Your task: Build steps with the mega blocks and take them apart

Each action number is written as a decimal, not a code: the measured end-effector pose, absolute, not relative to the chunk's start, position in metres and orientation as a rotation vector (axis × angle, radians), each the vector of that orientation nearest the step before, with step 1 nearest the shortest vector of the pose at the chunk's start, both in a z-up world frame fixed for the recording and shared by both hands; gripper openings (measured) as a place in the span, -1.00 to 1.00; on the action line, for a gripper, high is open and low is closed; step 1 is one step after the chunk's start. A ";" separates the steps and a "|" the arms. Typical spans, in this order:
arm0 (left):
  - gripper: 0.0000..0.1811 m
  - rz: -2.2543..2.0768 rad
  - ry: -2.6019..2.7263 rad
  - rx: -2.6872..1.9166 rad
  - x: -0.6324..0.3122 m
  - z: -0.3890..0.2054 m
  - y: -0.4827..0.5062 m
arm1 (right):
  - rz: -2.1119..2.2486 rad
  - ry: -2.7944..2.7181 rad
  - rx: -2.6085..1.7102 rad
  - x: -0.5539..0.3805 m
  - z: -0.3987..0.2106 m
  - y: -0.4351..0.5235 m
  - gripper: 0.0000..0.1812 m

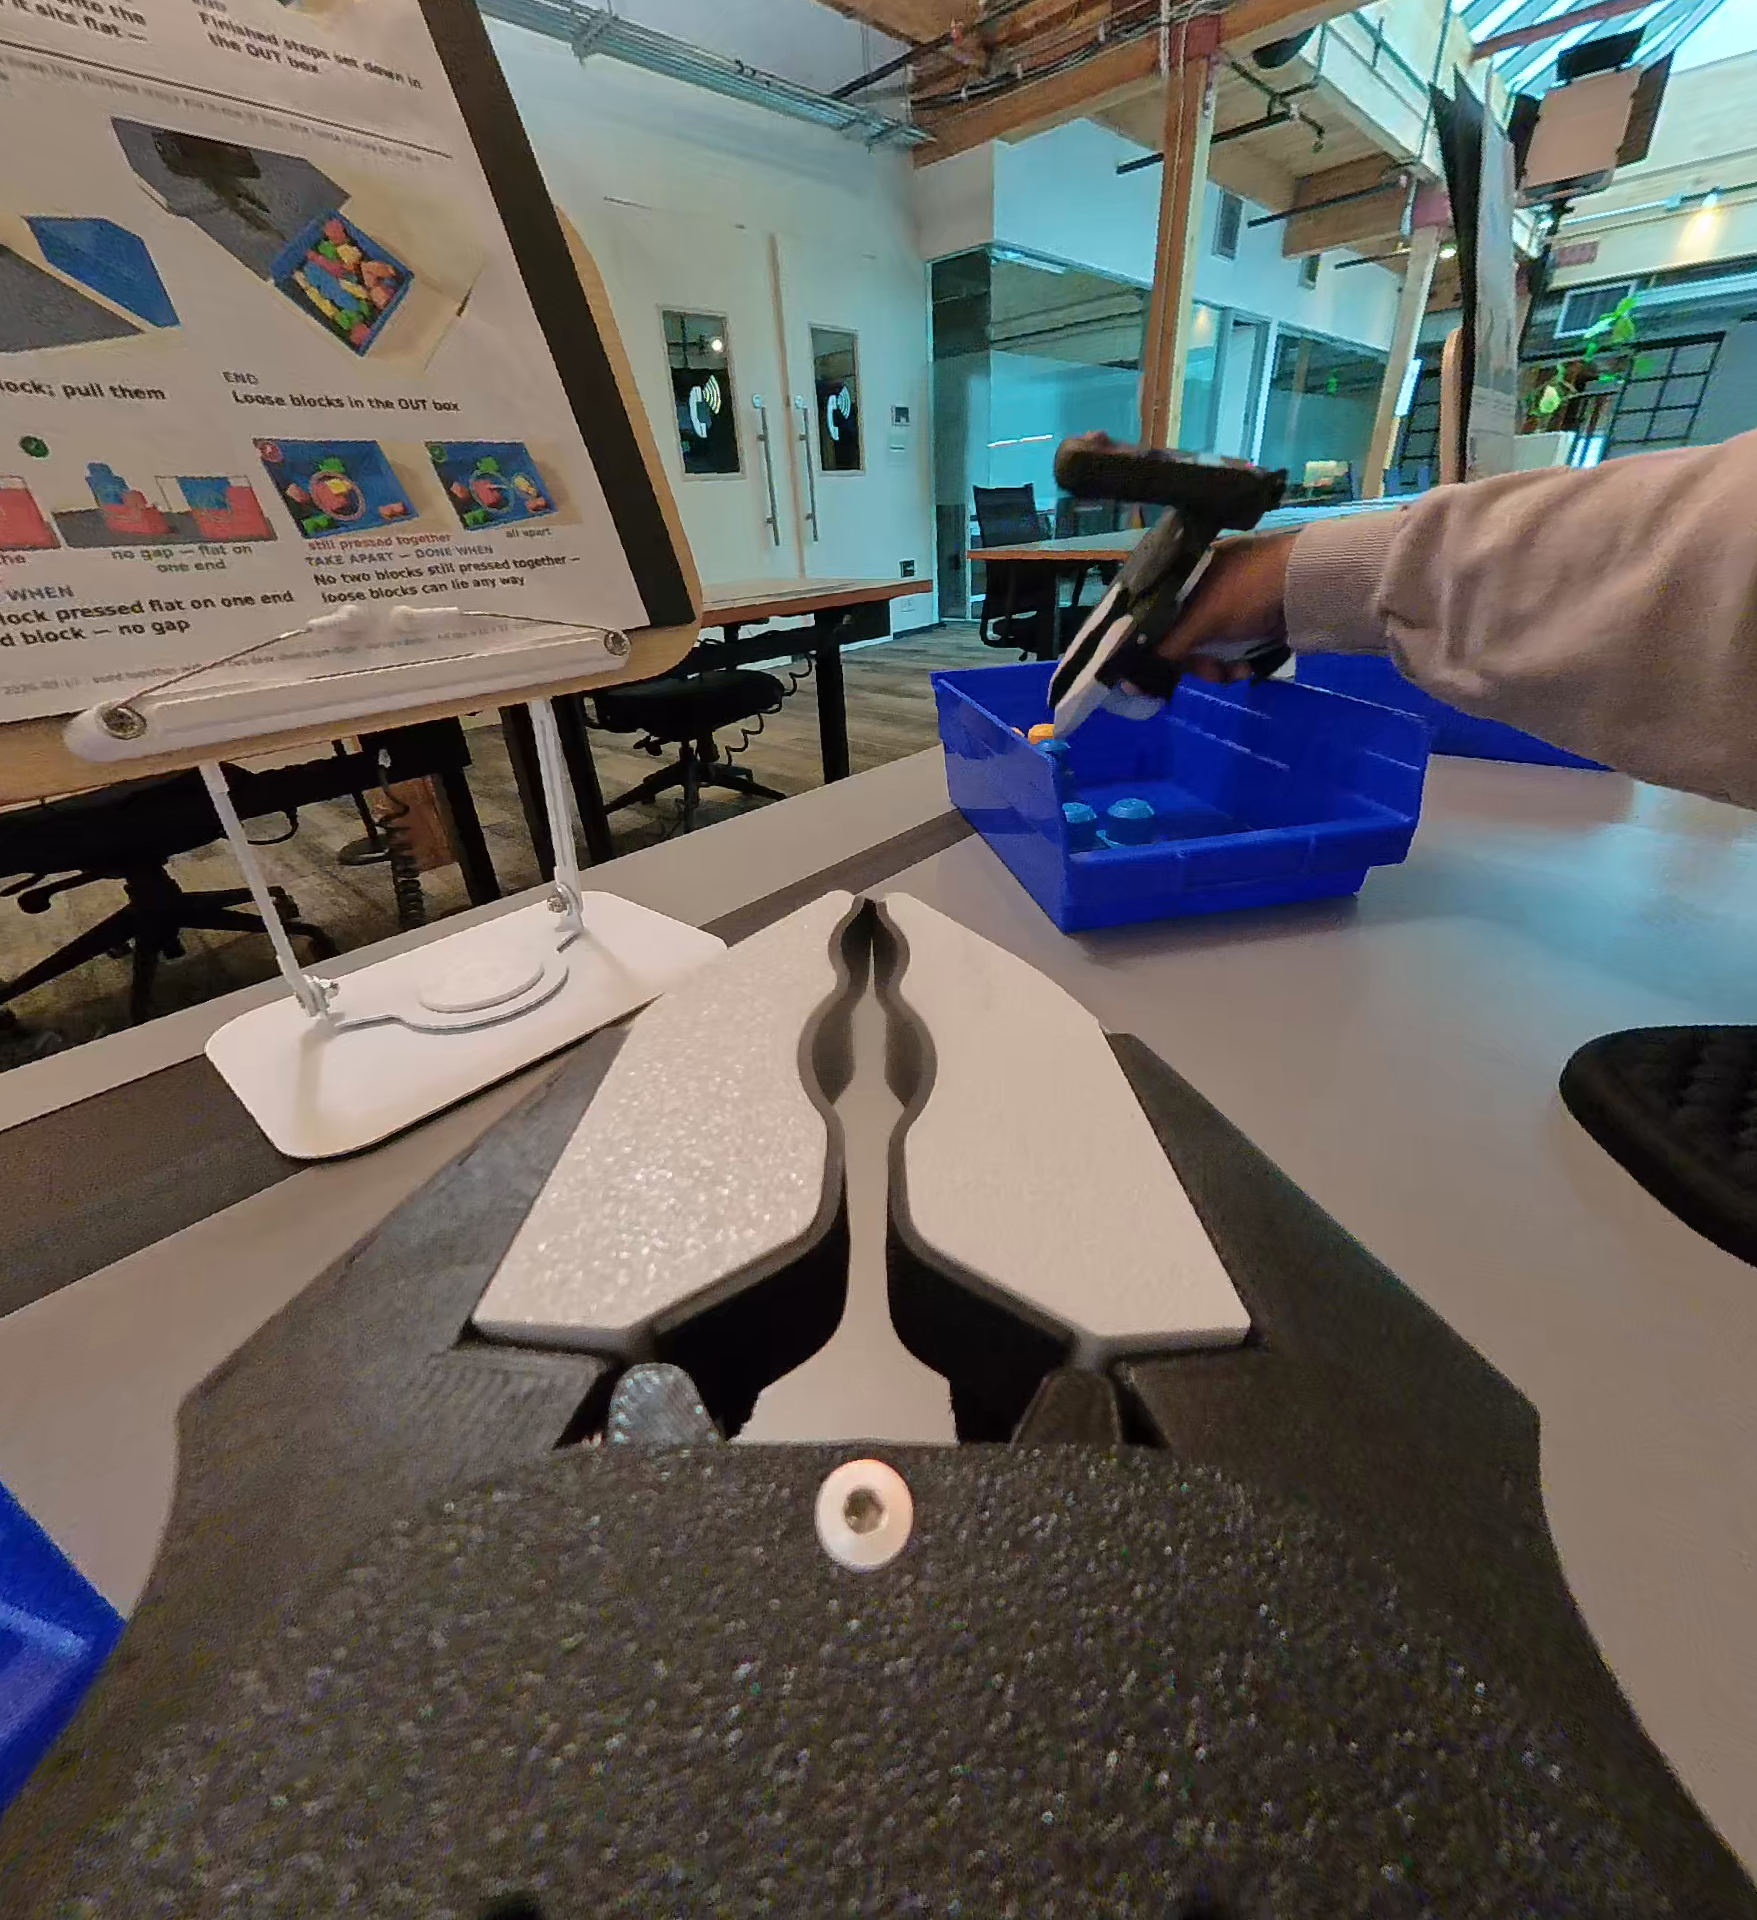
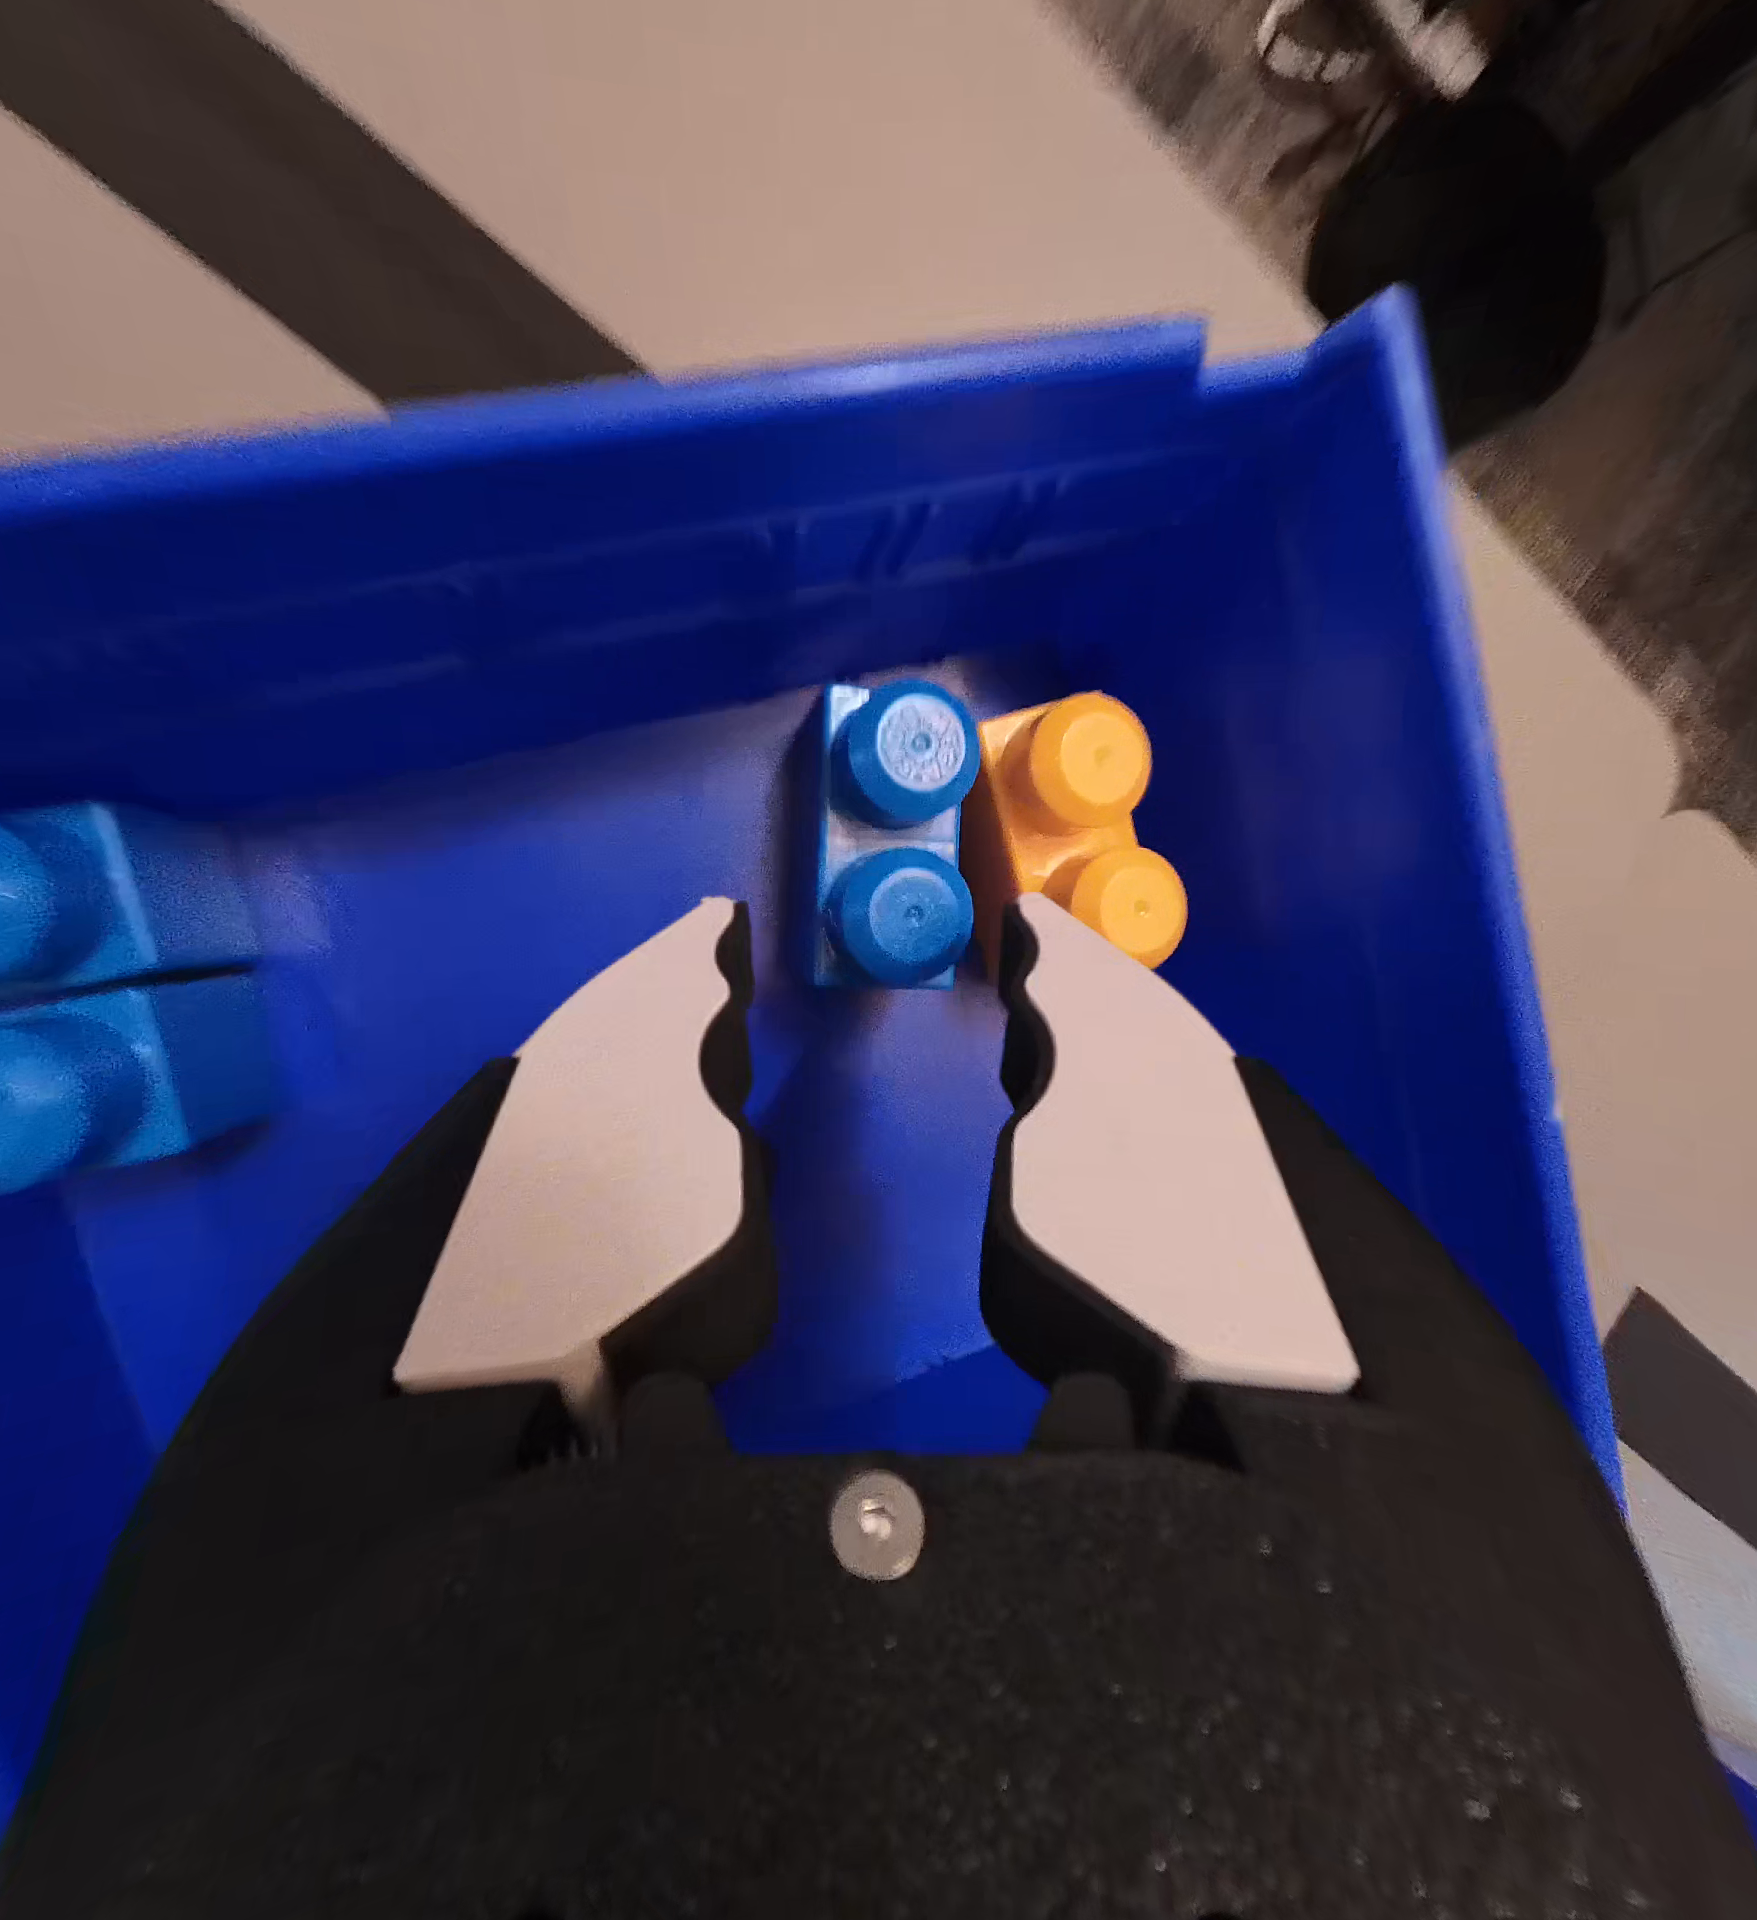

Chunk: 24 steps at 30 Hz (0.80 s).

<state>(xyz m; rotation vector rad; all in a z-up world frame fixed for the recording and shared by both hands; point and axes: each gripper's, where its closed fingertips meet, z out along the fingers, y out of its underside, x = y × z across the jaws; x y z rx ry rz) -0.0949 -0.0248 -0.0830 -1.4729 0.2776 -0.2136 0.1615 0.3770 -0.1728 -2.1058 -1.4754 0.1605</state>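
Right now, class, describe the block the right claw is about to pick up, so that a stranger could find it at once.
Look inside the blue bin on the grey table, near its corner wall. Straight ahead of the open right claw lies a blue two-stud block, beside an orange block. Its neighbour is orange; the other blue blocks lie far off to the side.

The bin [image 2: 645, 540] at frame centre is deep blue. Inside it sit a lighter blue block [image 2: 889, 842] and an orange block [image 2: 1082, 821], studs matching their bodies.

three blue blocks [image 2: 889, 836], one orange block [image 2: 1082, 821], two blue bins [image 2: 541, 499].
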 end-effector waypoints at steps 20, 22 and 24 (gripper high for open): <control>-0.98 0.130 -0.130 -1.471 -0.215 -0.065 -0.041 | 0.770 -0.716 -1.571 0.077 -0.070 0.133 -1.00; -0.88 0.260 -0.191 -1.516 -0.246 -0.071 -0.048 | 0.793 -0.690 -1.550 0.074 -0.075 0.132 -1.00; -0.72 0.368 -0.254 -1.555 -0.277 -0.078 -0.057 | 0.821 -0.687 -1.539 0.073 -0.078 0.130 -1.00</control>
